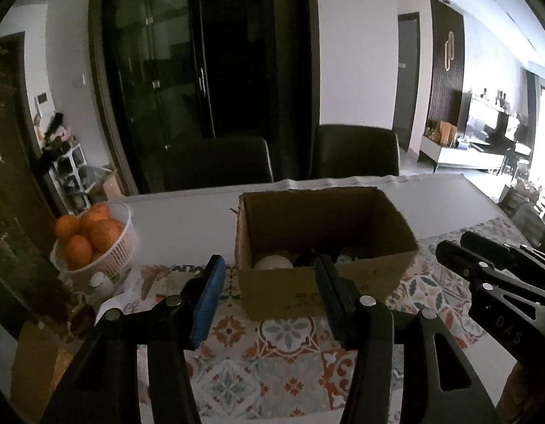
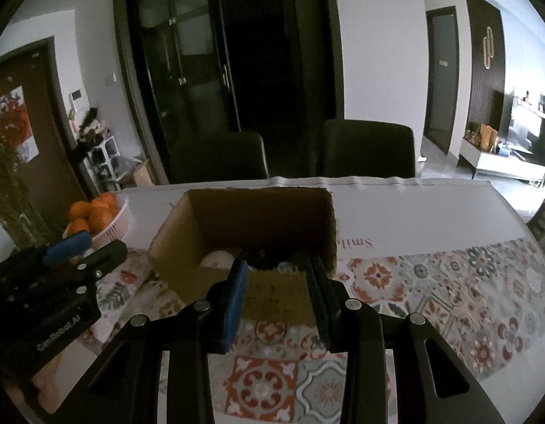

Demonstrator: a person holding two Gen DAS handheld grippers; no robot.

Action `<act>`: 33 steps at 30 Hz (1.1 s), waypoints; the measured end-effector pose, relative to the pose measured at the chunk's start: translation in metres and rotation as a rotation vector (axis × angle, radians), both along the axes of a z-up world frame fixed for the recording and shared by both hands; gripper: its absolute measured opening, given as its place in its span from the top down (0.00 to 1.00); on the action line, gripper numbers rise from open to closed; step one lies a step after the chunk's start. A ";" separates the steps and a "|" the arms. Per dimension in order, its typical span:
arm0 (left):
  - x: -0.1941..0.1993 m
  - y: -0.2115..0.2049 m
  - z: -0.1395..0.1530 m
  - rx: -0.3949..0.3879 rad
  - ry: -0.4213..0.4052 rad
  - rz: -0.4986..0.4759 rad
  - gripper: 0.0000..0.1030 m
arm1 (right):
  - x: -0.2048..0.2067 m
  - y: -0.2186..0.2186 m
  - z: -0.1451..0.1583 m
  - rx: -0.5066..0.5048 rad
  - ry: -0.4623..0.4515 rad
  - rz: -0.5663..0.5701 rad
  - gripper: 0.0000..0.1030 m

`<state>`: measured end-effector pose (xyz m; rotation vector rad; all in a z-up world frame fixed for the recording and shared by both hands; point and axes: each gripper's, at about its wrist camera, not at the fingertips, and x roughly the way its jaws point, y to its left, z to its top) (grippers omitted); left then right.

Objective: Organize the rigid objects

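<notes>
**A lived-in home dining area**

Ahead of the left claw lies a desk under a patterned tile-print cloth, with two dark dining chairs beyond it. To the claw's left a basket of oranges stands; farther off, tall dark glass doors. Far right, a bright living room with a low TV cabinet.
</notes>
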<state>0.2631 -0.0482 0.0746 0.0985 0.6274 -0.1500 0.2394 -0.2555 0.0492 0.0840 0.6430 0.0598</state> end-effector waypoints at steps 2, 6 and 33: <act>-0.016 0.002 0.004 0.006 -0.029 0.004 0.41 | -0.014 0.000 0.003 0.003 -0.015 -0.003 0.63; -0.049 0.006 0.008 0.013 -0.087 -0.001 0.28 | -0.044 0.003 0.005 0.007 -0.040 -0.007 0.61; -0.159 0.030 -0.007 0.002 -0.146 0.065 0.00 | -0.166 0.025 0.005 -0.125 -0.176 -0.090 0.16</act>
